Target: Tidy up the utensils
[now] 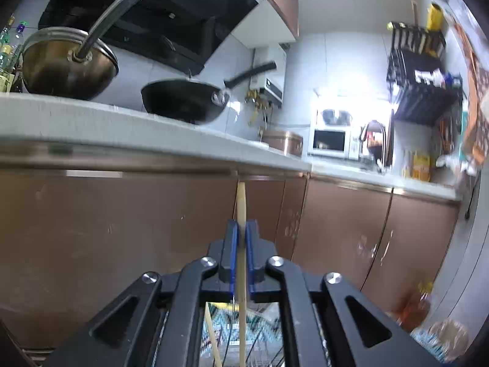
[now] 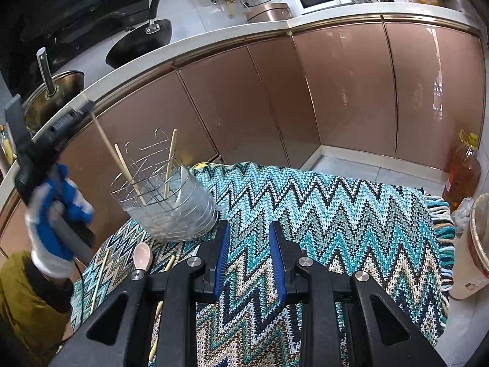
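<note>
On the zigzag-patterned cloth (image 2: 305,202), near its far left corner, I find the wire utensil holder (image 2: 165,195) standing upright with two chopsticks (image 2: 170,165) leaning inside it. My left gripper (image 1: 241,229) is raised level in front of the brown cabinet doors (image 1: 342,223), clenched on a single chopstick (image 1: 242,202) that passes between the blue pads; from the right wrist view this chopstick slants down toward the holder. My right gripper (image 2: 248,238) hovers over the cloth's near middle, jaws parted with nothing between them. Along the cloth's left edge lie a pink spoon (image 2: 143,257) and further loose chopsticks (image 2: 99,278). A gloved hand (image 2: 58,214) carries the left gripper
</note>
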`<state>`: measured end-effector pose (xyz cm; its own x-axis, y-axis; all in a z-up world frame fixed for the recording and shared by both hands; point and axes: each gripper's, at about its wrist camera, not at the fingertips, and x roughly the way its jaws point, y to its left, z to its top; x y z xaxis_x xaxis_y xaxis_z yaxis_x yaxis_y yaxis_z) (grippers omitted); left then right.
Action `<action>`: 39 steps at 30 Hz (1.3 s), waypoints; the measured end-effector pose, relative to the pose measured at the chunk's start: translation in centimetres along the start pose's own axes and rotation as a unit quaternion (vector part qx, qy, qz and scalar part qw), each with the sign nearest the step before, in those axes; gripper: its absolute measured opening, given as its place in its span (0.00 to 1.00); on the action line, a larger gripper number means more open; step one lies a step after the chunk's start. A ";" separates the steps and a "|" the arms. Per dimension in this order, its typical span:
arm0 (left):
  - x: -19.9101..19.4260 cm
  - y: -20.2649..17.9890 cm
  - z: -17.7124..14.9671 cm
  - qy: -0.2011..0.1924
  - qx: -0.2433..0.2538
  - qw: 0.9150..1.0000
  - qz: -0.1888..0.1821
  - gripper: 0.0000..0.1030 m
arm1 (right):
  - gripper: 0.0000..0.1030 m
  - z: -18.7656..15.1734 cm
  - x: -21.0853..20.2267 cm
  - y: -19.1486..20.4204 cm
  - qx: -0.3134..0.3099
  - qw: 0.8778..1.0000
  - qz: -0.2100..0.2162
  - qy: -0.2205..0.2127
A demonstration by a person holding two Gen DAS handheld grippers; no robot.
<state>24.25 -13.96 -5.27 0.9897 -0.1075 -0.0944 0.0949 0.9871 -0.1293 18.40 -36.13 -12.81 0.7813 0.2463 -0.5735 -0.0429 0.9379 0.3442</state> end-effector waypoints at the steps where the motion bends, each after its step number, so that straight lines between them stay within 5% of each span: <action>1: 0.1 0.1 -0.4 0.005 0.004 1.000 -0.002 0.07 | 0.26 0.0 0.0 0.1 -0.001 1.000 0.000 0.001; 6: -1.9 0.2 0.1 0.025 0.006 0.999 -0.022 0.26 | 0.26 -0.1 -0.9 0.5 -0.005 1.000 -0.002 -0.005; 11: -5.8 1.7 3.4 0.040 0.013 0.998 -0.046 0.33 | 0.26 0.2 -3.0 1.3 -0.007 1.000 0.000 -0.018; 26: -14.4 9.3 4.5 0.208 -0.006 0.973 -0.095 0.34 | 0.26 0.2 -9.9 7.4 -0.050 0.998 0.020 -0.036; 31: -14.5 12.9 2.6 0.281 -0.037 0.954 -0.098 0.34 | 0.26 -0.5 -8.4 9.3 -0.049 0.998 0.035 0.012; 39: -10.3 18.7 -4.3 0.415 -0.089 0.902 -0.082 0.34 | 0.26 -2.4 0.6 11.3 -0.029 0.989 0.048 0.140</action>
<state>15.40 5.06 -11.00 0.5352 -0.3746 -0.7571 0.1407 0.9233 -0.3574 16.87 -24.78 -10.98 0.5692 0.3852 -0.7264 -0.1511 0.9174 0.3681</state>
